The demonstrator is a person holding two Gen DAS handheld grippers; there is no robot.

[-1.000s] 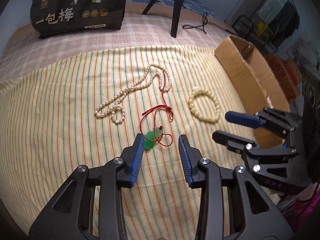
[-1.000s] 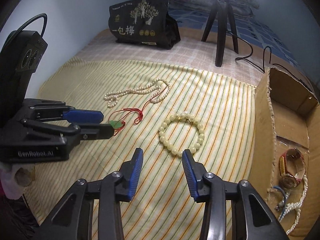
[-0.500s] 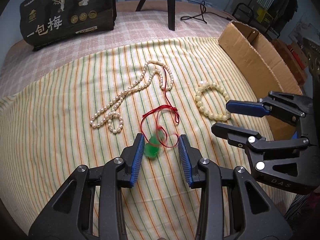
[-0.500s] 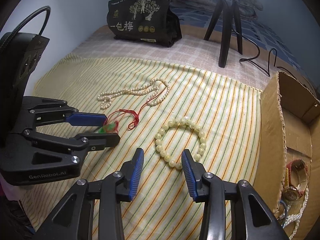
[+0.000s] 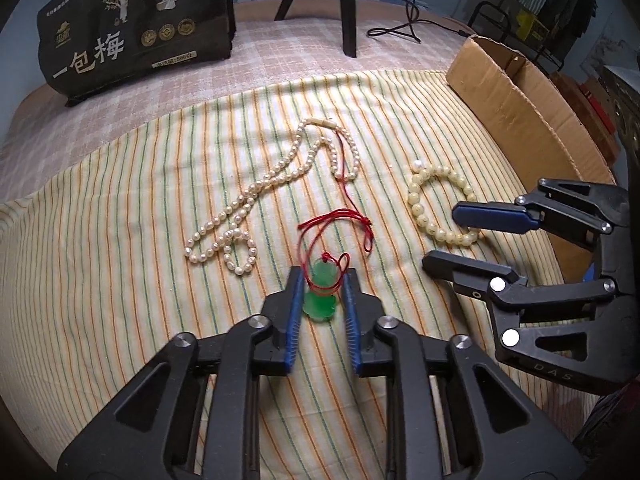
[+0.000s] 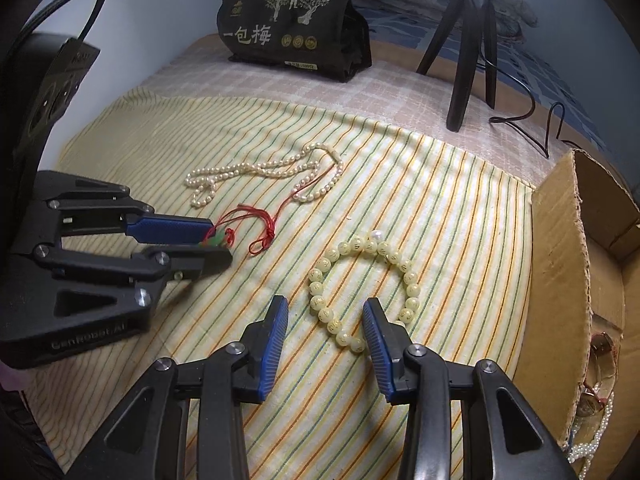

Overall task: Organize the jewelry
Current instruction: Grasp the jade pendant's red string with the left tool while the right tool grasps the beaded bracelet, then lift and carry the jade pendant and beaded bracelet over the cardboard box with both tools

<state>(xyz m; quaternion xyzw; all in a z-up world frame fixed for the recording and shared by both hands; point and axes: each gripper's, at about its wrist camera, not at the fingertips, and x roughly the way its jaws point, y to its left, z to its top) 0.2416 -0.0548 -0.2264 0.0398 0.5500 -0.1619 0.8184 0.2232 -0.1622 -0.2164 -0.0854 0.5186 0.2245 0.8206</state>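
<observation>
Left gripper (image 5: pixel 321 280) closing around green pendant (image 5: pixel 320 298) on striped cloth (image 5: pixel 120 240), pads beside it, contact unclear. Right gripper (image 6: pixel 325 312) hovering released over near arc of bead bracelet (image 6: pixel 362 288). Pearl necklace (image 5: pixel 276 184) lying farther back, cardboard box (image 5: pixel 516 96) sitting right.

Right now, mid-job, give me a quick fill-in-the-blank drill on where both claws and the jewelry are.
1. The left claw has its fingers on either side of the ____ pendant, which hangs on a red cord.
2. The right claw is open over the near part of the pale bead ____.
3. The long pearl necklace lies on the ____ cloth.
4. The watch lies inside the ____ box.

Missing words: green; bracelet; striped; cardboard
</observation>
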